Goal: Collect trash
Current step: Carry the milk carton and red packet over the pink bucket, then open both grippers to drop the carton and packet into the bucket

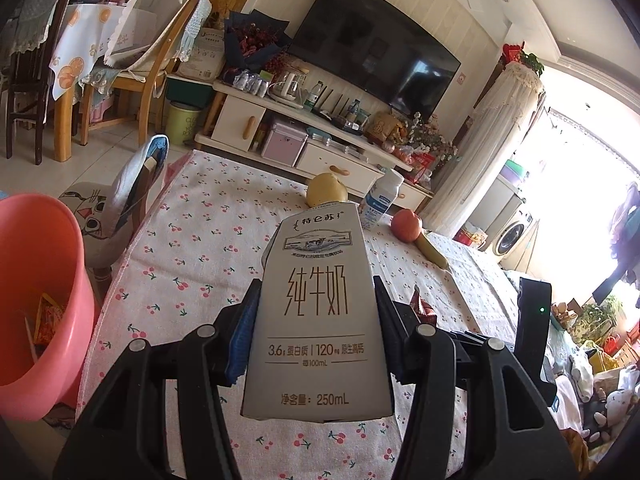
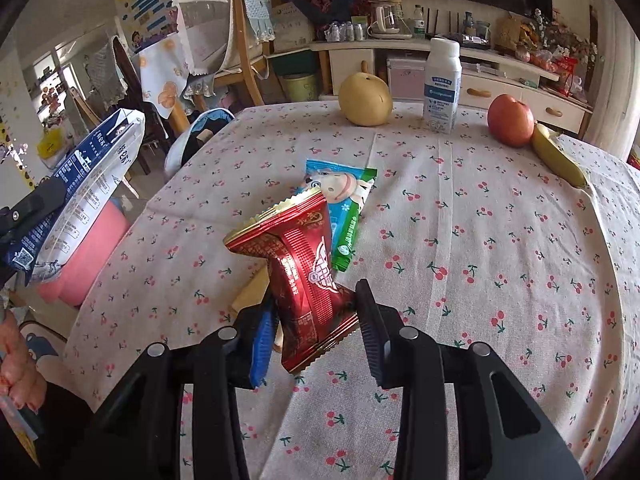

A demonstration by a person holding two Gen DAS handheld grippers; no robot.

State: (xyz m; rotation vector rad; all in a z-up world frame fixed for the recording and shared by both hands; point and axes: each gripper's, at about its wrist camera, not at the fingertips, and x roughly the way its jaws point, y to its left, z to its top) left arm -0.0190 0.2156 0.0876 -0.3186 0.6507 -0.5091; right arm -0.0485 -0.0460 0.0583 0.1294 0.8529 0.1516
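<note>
Left gripper (image 1: 316,312) clamped on a milk carton (image 1: 316,308), near a pink bin (image 1: 44,264). Right gripper (image 2: 316,320) pinching a red wrapper (image 2: 304,276) above the tablecloth (image 2: 480,240).

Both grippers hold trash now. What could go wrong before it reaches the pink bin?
The right gripper pinches the red wrapper only near its lower end, so the crinkly foil might slip out. The left gripper holds the milk carton by its sides; squeezing could push out leftover milk. The pink bin sits beside the table edge, so a drop could miss it.
</note>
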